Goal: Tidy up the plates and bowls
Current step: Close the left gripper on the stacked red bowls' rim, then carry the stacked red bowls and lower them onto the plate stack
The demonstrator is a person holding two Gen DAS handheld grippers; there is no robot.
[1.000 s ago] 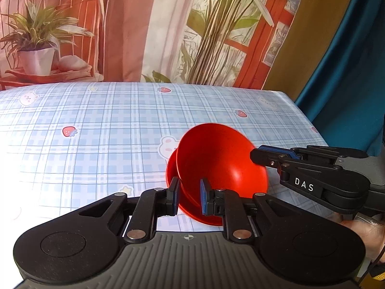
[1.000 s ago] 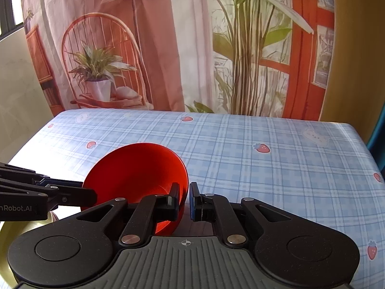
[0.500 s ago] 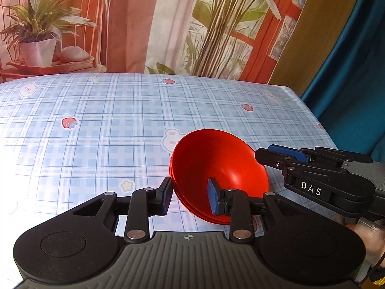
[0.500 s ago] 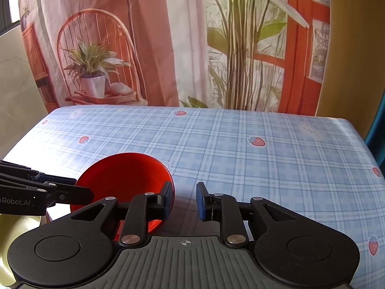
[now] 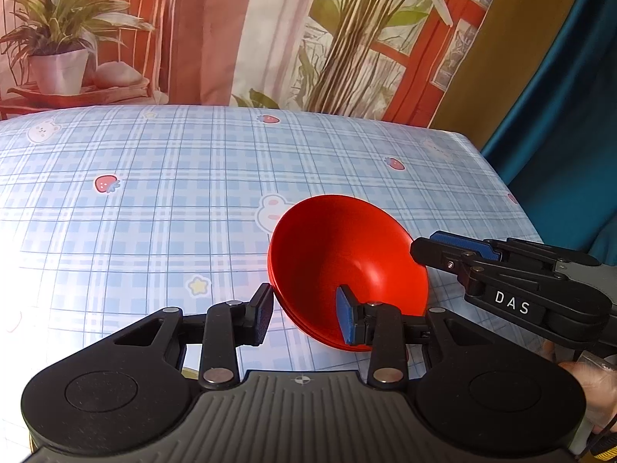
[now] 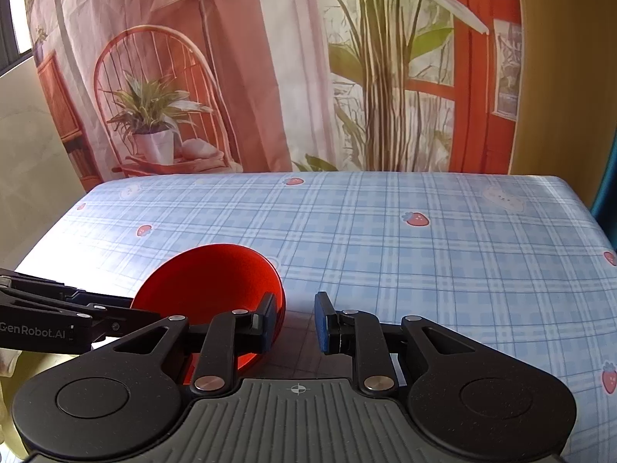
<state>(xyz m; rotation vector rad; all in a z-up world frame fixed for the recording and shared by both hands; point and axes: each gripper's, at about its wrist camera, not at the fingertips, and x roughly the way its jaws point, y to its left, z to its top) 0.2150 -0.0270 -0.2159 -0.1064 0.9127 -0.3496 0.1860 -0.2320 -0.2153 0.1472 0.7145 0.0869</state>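
A stack of red bowls point(image 5: 347, 254) sits nested on the blue checked tablecloth point(image 5: 154, 193), near its front right. My left gripper point(image 5: 306, 318) is open, its fingers standing either side of the stack's near left rim without touching. My right gripper point(image 6: 296, 322) is open and empty; its left finger is at the right rim of the red bowls point(image 6: 208, 285). The right gripper also shows in the left wrist view point(image 5: 455, 249), at the bowls' right edge. The left gripper shows in the right wrist view point(image 6: 127, 308), at the bowls' left edge.
The table's right edge point(image 5: 513, 200) drops off beside a teal curtain. A printed backdrop with a chair and plants hangs behind the far edge point(image 6: 308, 171). Something yellow-green point(image 6: 7, 393) lies at the near left, mostly hidden.
Both grippers opened and let go of the upper red bowl, which settled level into the bowl beneath it. Both grippers pulled back slightly.
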